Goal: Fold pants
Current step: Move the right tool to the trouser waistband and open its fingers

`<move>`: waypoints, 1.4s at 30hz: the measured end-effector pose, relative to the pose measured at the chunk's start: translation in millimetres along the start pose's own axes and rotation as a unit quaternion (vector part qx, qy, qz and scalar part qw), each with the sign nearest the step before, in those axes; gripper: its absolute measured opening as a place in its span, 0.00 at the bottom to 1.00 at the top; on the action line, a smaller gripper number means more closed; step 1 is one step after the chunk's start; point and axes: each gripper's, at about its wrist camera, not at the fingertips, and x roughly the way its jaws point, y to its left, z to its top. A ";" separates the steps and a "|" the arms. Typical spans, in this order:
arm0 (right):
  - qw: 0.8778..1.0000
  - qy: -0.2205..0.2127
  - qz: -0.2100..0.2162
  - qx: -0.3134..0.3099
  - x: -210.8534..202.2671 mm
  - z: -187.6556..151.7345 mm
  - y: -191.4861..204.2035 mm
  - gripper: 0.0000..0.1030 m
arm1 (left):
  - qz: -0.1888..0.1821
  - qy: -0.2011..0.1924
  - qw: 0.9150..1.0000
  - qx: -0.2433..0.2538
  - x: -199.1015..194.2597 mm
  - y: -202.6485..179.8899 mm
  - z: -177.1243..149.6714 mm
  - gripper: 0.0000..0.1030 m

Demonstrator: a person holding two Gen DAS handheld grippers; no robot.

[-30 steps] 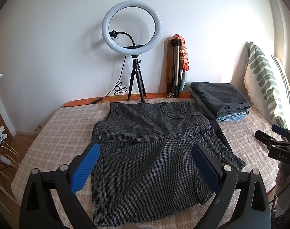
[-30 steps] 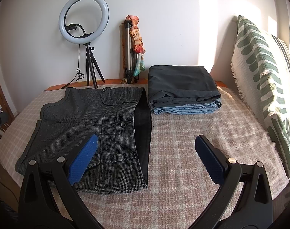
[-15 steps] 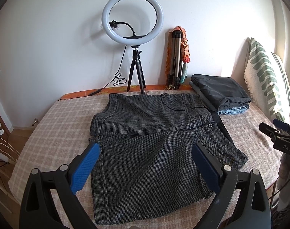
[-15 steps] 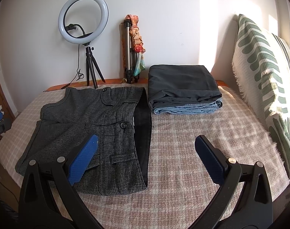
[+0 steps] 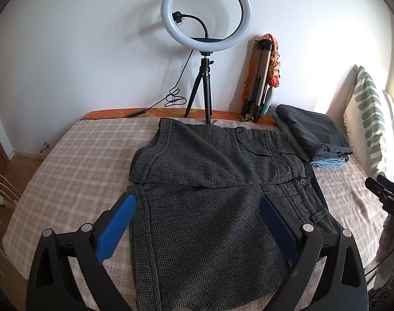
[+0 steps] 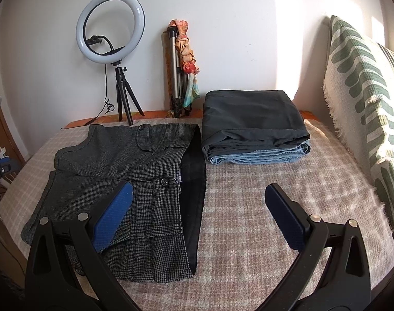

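Observation:
Grey houndstooth pants [image 5: 209, 202] lie folded flat on the checked bed cover, with the waistband and buttons at the right; they also show in the right wrist view [image 6: 134, 178]. My left gripper [image 5: 197, 220] is open and empty, held above the near part of the pants. My right gripper [image 6: 197, 212] is open and empty, above the cover at the pants' right edge, beside the dark lining strip. The right gripper also shows at the right edge of the left wrist view [image 5: 386, 194].
A stack of folded dark trousers on jeans [image 6: 253, 127] lies at the back right. A ring light on a tripod [image 5: 206, 23] and a folded tripod with a scarf [image 5: 261, 77] stand by the wall. A green-patterned pillow [image 6: 365, 90] leans at the right.
The left gripper has pulled back and risen, so the pants look smaller and further away. The right gripper has hardly moved. Both stay open.

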 end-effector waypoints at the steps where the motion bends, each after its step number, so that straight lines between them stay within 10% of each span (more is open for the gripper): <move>1: 1.000 0.000 0.001 0.001 1.9 2.1 -0.3 1.00 | 0.002 0.002 1.000 -0.001 2.5 2.7 2.6 0.94; 24: 0.993 0.040 0.065 -0.093 64.0 78.9 20.1 1.00 | 0.037 0.072 0.997 0.013 77.8 67.7 67.2 0.94; 42: 0.945 0.191 0.141 -0.224 275.2 132.1 90.6 0.87 | -0.002 0.165 0.986 0.030 231.0 83.7 132.9 0.94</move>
